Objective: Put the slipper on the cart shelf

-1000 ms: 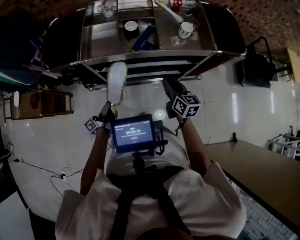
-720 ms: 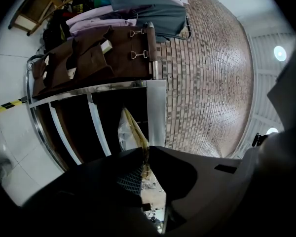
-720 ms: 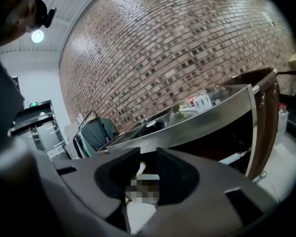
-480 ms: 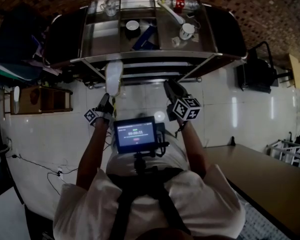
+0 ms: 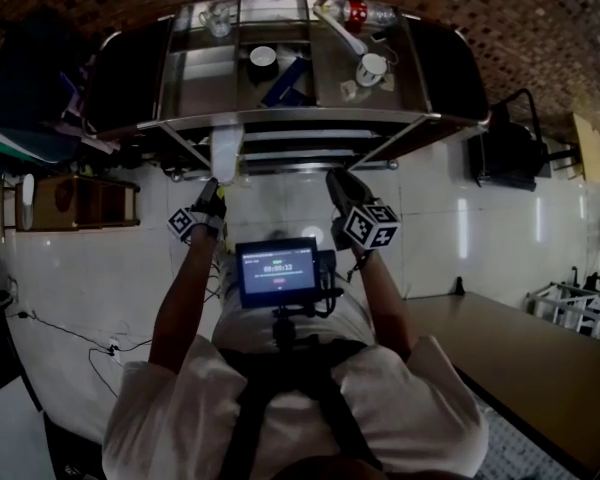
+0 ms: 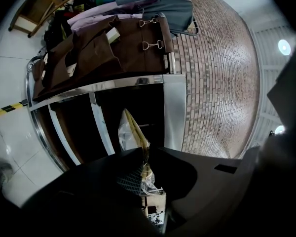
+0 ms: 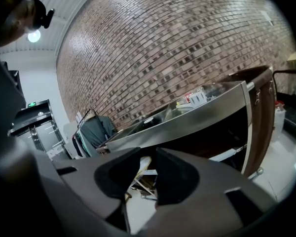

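A pale slipper (image 5: 225,154) in clear plastic points at the steel cart (image 5: 310,119), with its toe tucked under the top shelf's front rail. My left gripper (image 5: 213,194) is shut on its heel end. In the left gripper view the wrapped slipper (image 6: 130,131) sticks out from between the dark jaws toward the cart's dark lower shelf opening (image 6: 79,127). My right gripper (image 5: 339,181) is level with it to the right, short of the cart, shut with nothing in it. In the right gripper view its pads (image 7: 173,177) nearly meet below the cart's top edge (image 7: 187,123).
On the cart's top shelf stand a bowl (image 5: 263,57), a mug (image 5: 370,69), a glass (image 5: 217,22) and a bottle (image 5: 355,10). A wooden crate (image 5: 75,203) sits on the floor at left. A table (image 5: 520,353) lies at right. Cables (image 5: 70,338) trail on the floor.
The cart has come closer. My left gripper carried the slipper forward, and its toe has passed under the top shelf's rail. The right gripper moved forward alongside, still shut.
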Action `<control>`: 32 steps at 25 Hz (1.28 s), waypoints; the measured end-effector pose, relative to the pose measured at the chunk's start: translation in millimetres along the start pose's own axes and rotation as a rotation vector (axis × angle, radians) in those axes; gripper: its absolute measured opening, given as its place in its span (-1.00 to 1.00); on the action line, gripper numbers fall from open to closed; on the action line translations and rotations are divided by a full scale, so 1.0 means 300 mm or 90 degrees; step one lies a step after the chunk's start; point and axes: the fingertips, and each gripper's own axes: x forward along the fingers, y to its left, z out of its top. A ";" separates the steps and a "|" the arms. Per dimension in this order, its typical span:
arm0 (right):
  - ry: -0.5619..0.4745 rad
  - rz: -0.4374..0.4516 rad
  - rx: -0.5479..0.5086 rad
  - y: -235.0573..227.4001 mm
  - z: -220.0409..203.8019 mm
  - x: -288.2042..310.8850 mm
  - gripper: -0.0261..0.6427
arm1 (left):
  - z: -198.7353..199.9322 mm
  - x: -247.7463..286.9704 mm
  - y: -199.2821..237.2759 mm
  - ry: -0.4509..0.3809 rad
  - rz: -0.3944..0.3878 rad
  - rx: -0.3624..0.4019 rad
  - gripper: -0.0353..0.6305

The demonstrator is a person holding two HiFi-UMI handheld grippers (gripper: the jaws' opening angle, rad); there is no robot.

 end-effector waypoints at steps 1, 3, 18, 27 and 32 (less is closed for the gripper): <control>0.002 -0.001 0.000 0.001 -0.001 0.000 -0.60 | 0.008 0.007 0.013 -0.001 0.008 -0.001 -0.78; 0.005 -0.003 -0.001 0.000 -0.003 0.000 -0.60 | 0.022 0.024 0.036 -0.001 0.019 0.000 -0.78; 0.014 -0.003 0.013 0.017 0.014 0.043 -0.60 | 0.067 0.112 0.151 0.000 0.094 0.018 -0.78; 0.023 0.017 0.027 0.041 -0.012 0.132 -0.60 | 0.114 0.172 0.230 -0.016 0.141 0.022 -0.77; 0.028 0.020 0.036 0.043 -0.031 0.145 -0.60 | 0.135 0.233 0.251 -0.035 0.132 0.005 -0.76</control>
